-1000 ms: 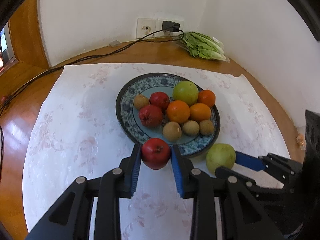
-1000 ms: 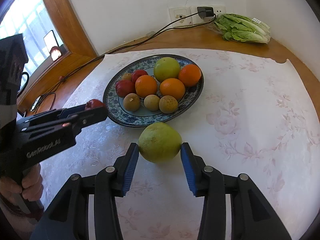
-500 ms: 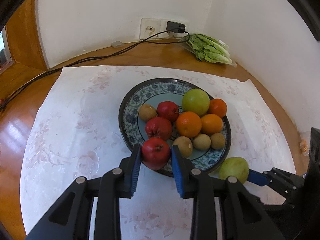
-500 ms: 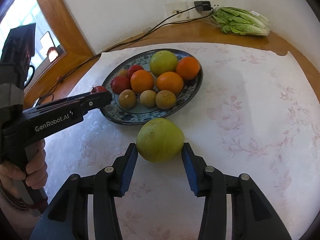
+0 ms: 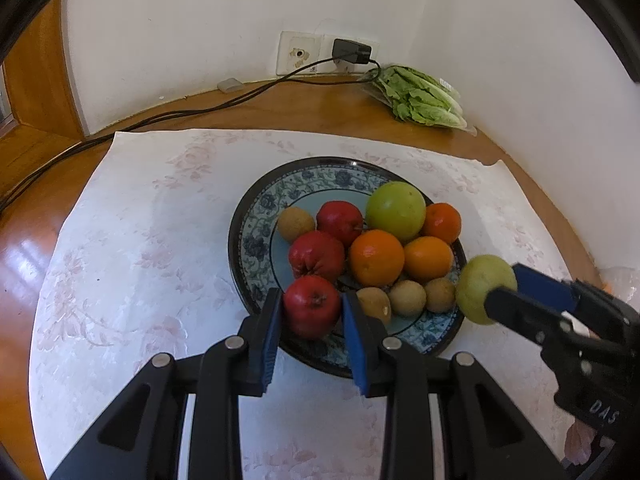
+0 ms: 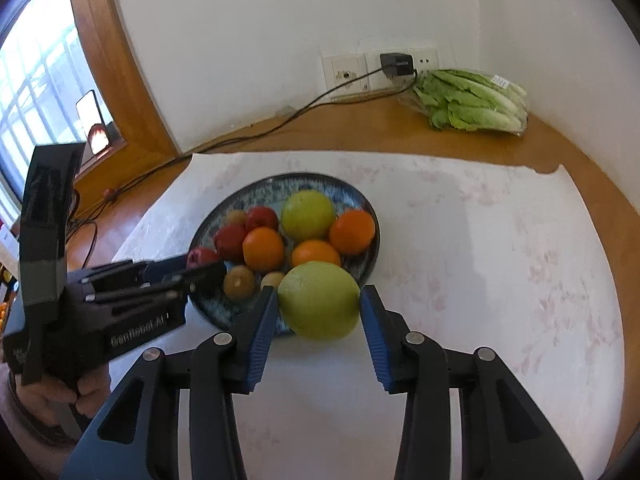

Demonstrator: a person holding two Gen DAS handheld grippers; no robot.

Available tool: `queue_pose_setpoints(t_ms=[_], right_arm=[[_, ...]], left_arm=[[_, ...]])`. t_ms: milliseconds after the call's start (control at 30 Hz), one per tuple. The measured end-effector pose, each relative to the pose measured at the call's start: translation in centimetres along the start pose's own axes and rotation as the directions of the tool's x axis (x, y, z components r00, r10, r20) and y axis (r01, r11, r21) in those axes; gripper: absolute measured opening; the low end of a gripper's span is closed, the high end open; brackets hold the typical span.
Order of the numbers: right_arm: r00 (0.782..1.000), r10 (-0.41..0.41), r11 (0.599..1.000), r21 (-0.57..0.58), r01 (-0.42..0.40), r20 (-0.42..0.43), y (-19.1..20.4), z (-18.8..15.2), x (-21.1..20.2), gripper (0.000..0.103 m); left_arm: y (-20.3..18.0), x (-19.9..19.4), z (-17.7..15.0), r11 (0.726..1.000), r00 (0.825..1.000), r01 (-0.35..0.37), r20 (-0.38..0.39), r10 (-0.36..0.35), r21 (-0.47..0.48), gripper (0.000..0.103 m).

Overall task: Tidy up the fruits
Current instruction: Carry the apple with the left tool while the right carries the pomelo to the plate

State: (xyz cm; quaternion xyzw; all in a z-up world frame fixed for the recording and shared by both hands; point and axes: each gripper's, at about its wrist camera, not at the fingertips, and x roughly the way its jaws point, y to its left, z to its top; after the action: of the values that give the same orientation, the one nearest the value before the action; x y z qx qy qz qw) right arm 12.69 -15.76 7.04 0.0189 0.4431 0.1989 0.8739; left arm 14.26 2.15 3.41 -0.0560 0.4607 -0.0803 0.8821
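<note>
holding fruit over the plate's near rim

gripping a red apple (image 5: pixel 312 306), the left tool (image 5: pixel 311 312) has both blue pads pressed against the fruit's sides, above the near edge of the blue patterned plate (image 5: pixel 256 240). the apple's underside is hidden, so whether it rests on the plate or hangs just above it cannot be told. in the right wrist view only a sliver of that apple (image 6: pixel 202 257) shows past the left tool's (image 6: pixel 200 270) black fingers.

the right tool (image 6: pixel 319 312) is clamped on a large green fruit (image 6: pixel 319 300), its left pad touching; the right pad looks to be at the skin, though the contact point is hard to make out. the fruit sits over the plate's (image 6: pixel 366 204) near rim and covers part of it. from the left wrist view the same green fruit (image 5: pixel 480 292) appears just beside the plate's right edge, half covered by the right tool's (image 5: pixel 500 292) finger.

on the plate lie two more red apples (image 5: pixel 318 256), three oranges (image 5: pixel 376 258), another green fruit (image 5: pixel 396 210) and several small brown fruits (image 5: pixel 408 298), one partly hidden behind the left tool's pad. the plate stands on a pale floral cloth (image 5: pixel 140 240) over the wooden desk (image 5: pixel 320 104). a bagged lettuce (image 5: pixel 420 98) lies at the back by the wall, near a plugged-in charger (image 5: pixel 352 50) whose cable (image 5: pixel 160 116) runs off left out of frame.
</note>
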Motion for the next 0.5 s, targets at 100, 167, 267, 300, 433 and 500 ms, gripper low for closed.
queue_pose_setpoints(t_ms=[100, 167, 267, 300, 433, 500], right_arm=[[1.000, 0.002, 1.000, -0.001, -0.002, 0.018, 0.1, 0.4, 0.6, 0.043], [0.999, -0.003, 1.000, -0.002, 0.003, 0.033, 0.1, 0.6, 0.8, 0.043], [0.999, 0.003, 1.000, 0.007, -0.003, 0.046, -0.1, 0.8, 1.0, 0.043], [0.999, 0.005, 1.000, 0.009, -0.006, 0.048, -0.2, 0.9, 1.1, 0.043], [0.999, -0.006, 1.000, 0.024, 0.005, 0.034, -0.6, 0.7, 1.6, 0.043], [1.000, 0.009, 0.999, 0.036, -0.010, 0.030, -0.9, 0.5, 1.7, 0.043]], left_arm=[[0.1, 0.1, 0.0, 1.000, 1.000, -0.005, 0.007, 0.005, 0.002, 0.031], [0.2, 0.1, 0.1, 1.000, 1.000, -0.003, 0.007, 0.003, -0.003, 0.031], [0.3, 0.2, 0.2, 1.000, 1.000, -0.003, 0.005, 0.003, -0.009, 0.031], [0.3, 0.2, 0.3, 1.000, 1.000, -0.004, 0.005, 0.004, -0.011, 0.031], [0.2, 0.0, 0.2, 1.000, 1.000, -0.010, 0.010, 0.010, -0.009, 0.031], [0.2, -0.4, 0.1, 1.000, 1.000, -0.009, 0.014, 0.009, -0.003, 0.034]])
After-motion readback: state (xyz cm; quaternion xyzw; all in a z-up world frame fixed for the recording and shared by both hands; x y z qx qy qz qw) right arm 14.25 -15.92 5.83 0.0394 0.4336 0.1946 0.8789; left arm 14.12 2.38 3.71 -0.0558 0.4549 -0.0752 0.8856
